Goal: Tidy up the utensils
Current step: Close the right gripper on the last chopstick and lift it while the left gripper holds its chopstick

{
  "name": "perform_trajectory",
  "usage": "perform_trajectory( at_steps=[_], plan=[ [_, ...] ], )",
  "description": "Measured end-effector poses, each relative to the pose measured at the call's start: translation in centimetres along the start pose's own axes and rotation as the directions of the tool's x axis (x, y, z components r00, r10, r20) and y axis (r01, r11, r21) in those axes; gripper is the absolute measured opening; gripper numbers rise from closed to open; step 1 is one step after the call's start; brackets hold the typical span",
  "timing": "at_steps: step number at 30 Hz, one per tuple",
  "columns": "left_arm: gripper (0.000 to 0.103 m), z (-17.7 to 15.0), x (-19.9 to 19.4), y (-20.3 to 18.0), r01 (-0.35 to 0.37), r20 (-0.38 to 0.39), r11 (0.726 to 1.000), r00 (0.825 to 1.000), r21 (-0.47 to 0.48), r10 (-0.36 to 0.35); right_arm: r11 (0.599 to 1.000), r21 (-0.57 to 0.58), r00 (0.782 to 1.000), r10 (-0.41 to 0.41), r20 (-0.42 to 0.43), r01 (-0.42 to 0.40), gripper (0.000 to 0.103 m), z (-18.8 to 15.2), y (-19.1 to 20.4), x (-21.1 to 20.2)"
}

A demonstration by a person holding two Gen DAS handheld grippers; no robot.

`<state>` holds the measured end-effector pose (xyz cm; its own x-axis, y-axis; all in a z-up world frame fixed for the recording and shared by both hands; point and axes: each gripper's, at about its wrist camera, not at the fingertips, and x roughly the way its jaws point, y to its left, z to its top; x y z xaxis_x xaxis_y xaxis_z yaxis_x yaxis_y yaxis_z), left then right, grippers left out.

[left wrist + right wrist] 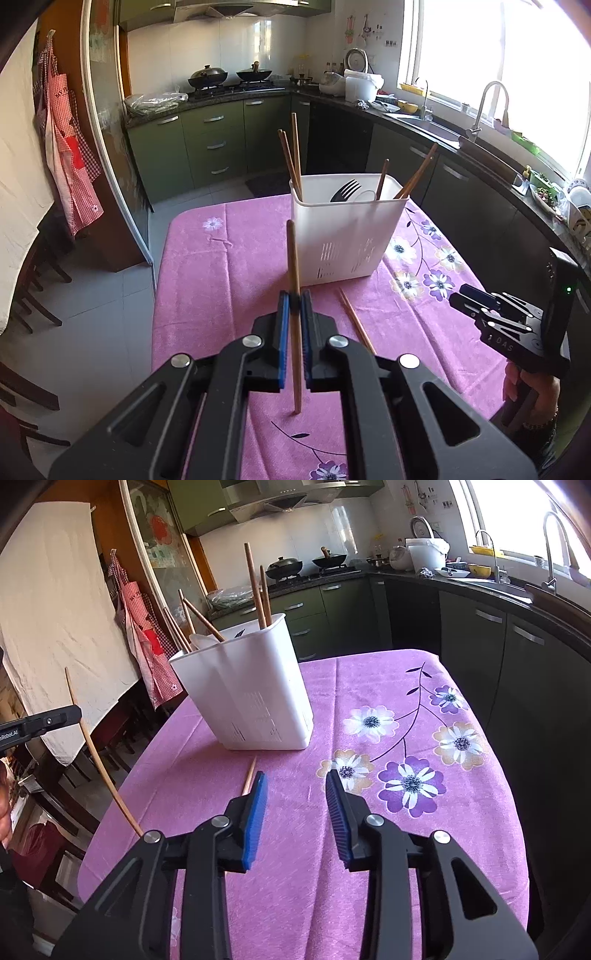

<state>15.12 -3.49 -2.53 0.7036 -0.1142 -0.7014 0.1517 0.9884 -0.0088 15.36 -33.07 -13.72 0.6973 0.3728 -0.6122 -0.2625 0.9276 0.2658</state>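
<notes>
My left gripper (294, 301) is shut on a wooden chopstick (293, 266) and holds it upright above the table, just in front of the white utensil holder (347, 236). The holder contains several chopsticks and a black fork (345, 190). Another chopstick (356, 321) lies on the pink cloth to the right of my left gripper. My right gripper (297, 779) is open and empty above the cloth, near the tip of that lying chopstick (249, 775). The held chopstick (98, 757) and the holder (243, 686) also show in the right wrist view.
The table has a pink floral tablecloth (221, 266). Dark chairs (33, 291) stand to its left. Green kitchen cabinets (214, 144), a stove with woks (229, 77) and a sink (436, 122) under the window run behind and to the right.
</notes>
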Motion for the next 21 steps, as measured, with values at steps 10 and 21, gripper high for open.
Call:
perform_trajectory(
  at_steps=[10, 21],
  plan=[
    [0.006, -0.8, -1.2, -0.1, 0.009, 0.019, 1.000, 1.000, 0.028, -0.010, 0.994, -0.109, 0.981, 0.004, -0.196, -0.026, 0.033, 0.6, 3.6, 7.6],
    [0.006, -1.3, -1.7, 0.2, 0.020, 0.027, 0.999, 0.999, 0.034, -0.021, 0.970, -0.237, 0.944, -0.122, -0.307, 0.048, 0.033, 0.6, 8.6, 14.9]
  ],
)
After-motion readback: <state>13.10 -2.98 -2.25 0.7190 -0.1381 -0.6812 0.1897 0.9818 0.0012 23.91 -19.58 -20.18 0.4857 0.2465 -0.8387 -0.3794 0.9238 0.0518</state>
